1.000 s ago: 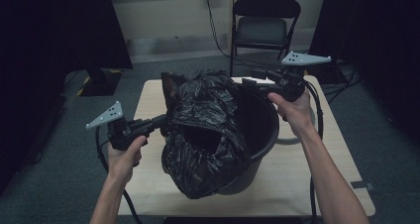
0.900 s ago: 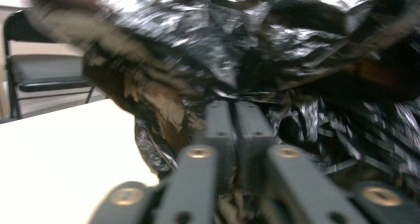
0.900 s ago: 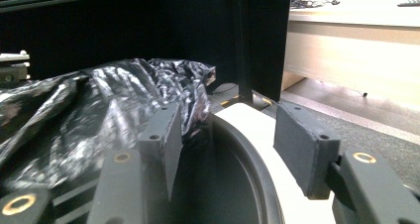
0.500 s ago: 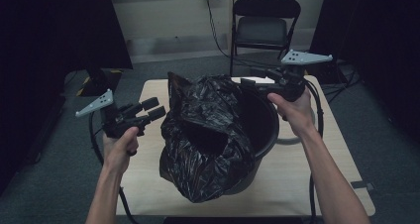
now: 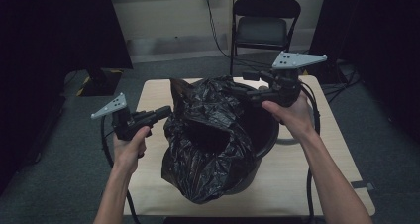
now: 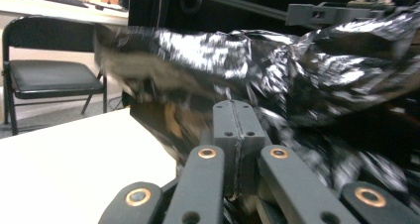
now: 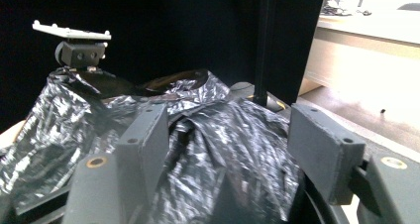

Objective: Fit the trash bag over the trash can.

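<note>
A crumpled black trash bag [image 5: 213,130] hangs over a black bucket [image 5: 270,135] in the middle of the table; its mouth sags open toward the front. My left gripper [image 5: 166,112] meets the bag's left edge. Its jaws [image 6: 233,112] are pressed together with the bag's film [image 6: 307,80] right at the tips. My right gripper [image 5: 246,85] is over the far right rim of the bucket. It stands open [image 7: 235,140], and a fold of the bag [image 7: 213,130] lies between its two pads without being clamped.
The light wooden table [image 5: 302,179] has bare top on the left and right of the bucket. A black folding chair [image 5: 265,28] stands behind the table. Cables trail off both grippers along the table's sides.
My left gripper, open and away from the bag half a second ago, has moved back right to the bag's edge and shut. The right gripper has held its place.
</note>
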The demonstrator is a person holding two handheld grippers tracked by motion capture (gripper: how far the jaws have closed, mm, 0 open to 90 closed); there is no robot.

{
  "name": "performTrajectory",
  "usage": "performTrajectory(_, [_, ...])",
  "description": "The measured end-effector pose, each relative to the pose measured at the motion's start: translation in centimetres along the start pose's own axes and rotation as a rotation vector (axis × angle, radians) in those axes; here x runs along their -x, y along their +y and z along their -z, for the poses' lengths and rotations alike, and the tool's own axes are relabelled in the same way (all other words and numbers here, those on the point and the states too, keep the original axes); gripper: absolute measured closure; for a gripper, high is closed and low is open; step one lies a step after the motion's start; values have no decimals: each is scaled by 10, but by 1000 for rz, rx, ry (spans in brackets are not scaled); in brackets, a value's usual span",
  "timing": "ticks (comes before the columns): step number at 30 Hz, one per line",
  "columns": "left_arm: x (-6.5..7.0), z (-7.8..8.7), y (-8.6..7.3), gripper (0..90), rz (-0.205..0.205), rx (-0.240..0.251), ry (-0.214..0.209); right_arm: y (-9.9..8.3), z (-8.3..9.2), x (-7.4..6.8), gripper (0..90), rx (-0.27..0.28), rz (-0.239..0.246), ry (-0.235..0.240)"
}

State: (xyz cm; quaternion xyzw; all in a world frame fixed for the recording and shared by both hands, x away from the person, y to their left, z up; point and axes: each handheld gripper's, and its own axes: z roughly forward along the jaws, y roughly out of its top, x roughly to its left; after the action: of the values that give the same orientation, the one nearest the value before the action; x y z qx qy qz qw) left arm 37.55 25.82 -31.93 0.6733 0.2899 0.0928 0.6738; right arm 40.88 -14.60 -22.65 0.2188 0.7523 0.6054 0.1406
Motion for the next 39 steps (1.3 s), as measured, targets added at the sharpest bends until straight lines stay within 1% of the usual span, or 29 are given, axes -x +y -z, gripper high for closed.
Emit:
performTrajectory(1, [2, 3, -3, 900, 3, 4, -4, 1, 0, -2, 314, 1, 2, 7])
performTrajectory(3, [5, 6, -6, 900, -3, -8, 4, 4, -3, -6, 309, -2, 7, 25])
performTrajectory(5, [5, 9, -6, 900, -1, 7, 9, 6, -8, -12, 304, -14, 21, 40])
performTrajectory(6, [4, 10, -4, 865, 10, 22, 18, 6, -11, -15, 304, -19, 25, 50])
performTrajectory(7, [2, 11, -2, 813, 21, 38, 17, 6, -13, -18, 300, -23, 30, 61])
performTrajectory(8, [1, 10, 0, 788, 24, 50, 10, 6, -16, -21, 299, -27, 33, 71])
performTrajectory(10, [-2, 4, 6, 705, 28, 40, 4, 6, -19, -26, 295, -29, 40, 94])
performTrajectory(11, [-2, 0, 8, 626, 31, 38, 0, 7, -20, -30, 292, -24, 41, 114])
performTrajectory(12, [-3, -4, 9, 580, 37, 36, -12, 7, -21, -32, 291, -18, 40, 124])
performTrajectory(15, [-2, -19, 12, 494, 30, 17, -3, 9, -22, -39, 279, -8, 42, 168])
performTrajectory(16, [-2, -24, 11, 500, 36, 13, -18, 10, -23, -42, 272, -9, 50, 176])
performTrajectory(17, [-2, -27, 11, 520, 30, 0, -20, 10, -24, -45, 266, -14, 58, 185])
performTrajectory(19, [-1, -30, 10, 667, 28, 5, -42, 9, -27, -51, 258, -37, 73, 202])
performTrajectory(20, [1, -29, 10, 728, 15, 7, -35, 8, -28, -52, 255, -46, 75, 207])
performTrajectory(21, [4, -27, 10, 761, 7, 11, -23, 7, -29, -53, 256, -59, 80, 211])
performTrajectory(24, [6, -18, 9, 879, -2, 14, -15, 5, -34, -54, 266, -102, 89, 211])
performTrajectory(25, [7, -14, 8, 885, -8, 8, -9, 6, -35, -54, 286, -109, 89, 211])
performTrajectory(26, [8, -10, 6, 894, -2, 12, -7, 6, -36, -54, 310, -119, 91, 206])
performTrajectory(28, [9, -3, 1, 897, 10, 27, -7, 6, -38, -54, 368, -141, 100, 211])
performTrajectory(29, [10, 1, -1, 897, 13, 31, -1, 6, -39, -54, 431, -153, 103, 207])
performTrajectory(30, [11, 4, -4, 898, 16, 38, 6, 5, -40, -54, 473, -169, 116, 213])
performTrajectory(31, [12, 8, -6, 897, 25, 44, 3, 5, -42, -55, 516, -179, 126, 218])
performTrajectory(33, [15, 15, -10, 897, 31, 60, 3, 5, -43, -57, 637, -199, 140, 220])
performTrajectory(34, [17, 17, -12, 897, 32, 62, 2, 6, -43, -57, 706, -199, 139, 229])
performTrajectory(35, [19, 19, -13, 897, 26, 60, 8, 7, -43, -57, 784, -196, 144, 220])
performTrajectory(36, [21, 20, -15, 897, 23, 53, 8, 7, -43, -56, 823, -191, 145, 215])
performTrajectory(37, [22, 21, -15, 897, 23, 53, 13, 8, -42, -53, 876, -179, 127, 212])
performTrajectory(38, [25, 22, -16, 897, 23, 57, 25, 9, -42, -51, 892, -170, 124, 209])
performTrajectory(39, [27, 21, -18, 897, 22, 55, 23, 9, -40, -49, 897, -160, 121, 200])
